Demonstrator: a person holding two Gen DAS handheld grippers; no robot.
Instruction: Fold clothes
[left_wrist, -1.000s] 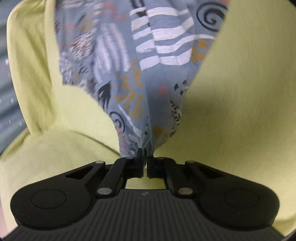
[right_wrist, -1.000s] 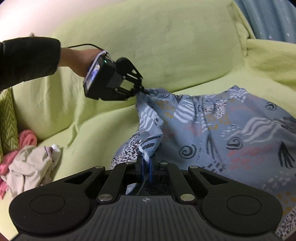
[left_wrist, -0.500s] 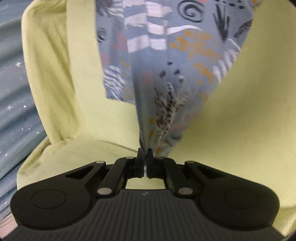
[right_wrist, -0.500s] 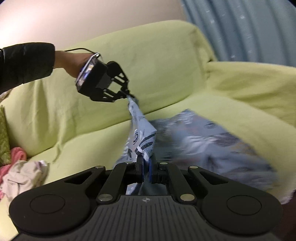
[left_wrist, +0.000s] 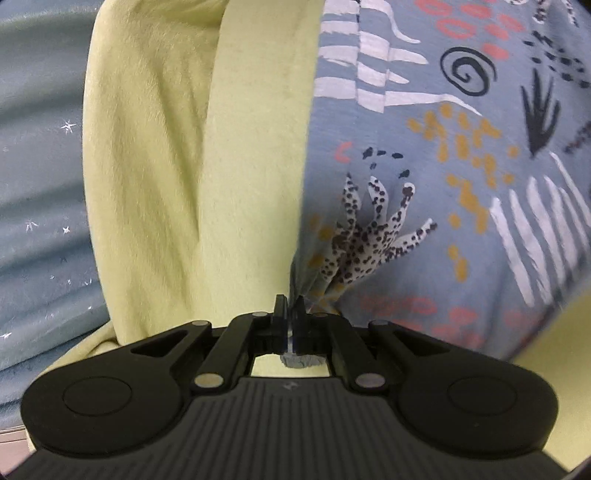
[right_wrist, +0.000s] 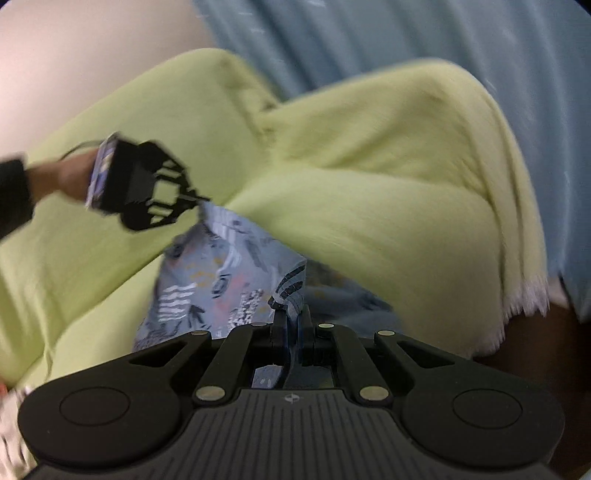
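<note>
A blue patterned garment (left_wrist: 443, 155) with white stripes, spirals and spotted shapes fills the right half of the left wrist view, hanging over the yellow-green sofa. My left gripper (left_wrist: 290, 308) is shut on a bunched corner of it. In the right wrist view the same blue patterned garment (right_wrist: 221, 280) stretches between both grippers. My right gripper (right_wrist: 293, 317) is shut on another corner. The left gripper (right_wrist: 199, 201) shows at upper left, held by a hand in a dark sleeve, pinching the cloth. The view is blurred by motion.
The sofa's yellow-green cover (right_wrist: 369, 184) rises as an armrest right behind the garment. A blue curtain (right_wrist: 406, 33) with small stars hangs beyond it, and the curtain (left_wrist: 40, 166) also lines the left edge. A pale wall (right_wrist: 74, 48) is at upper left.
Both grippers have carried the garment up and toward the sofa's armrest and curtain. The cloth now hangs shorter between them, and the pile of clothes at lower left has slid nearly out of view.
</note>
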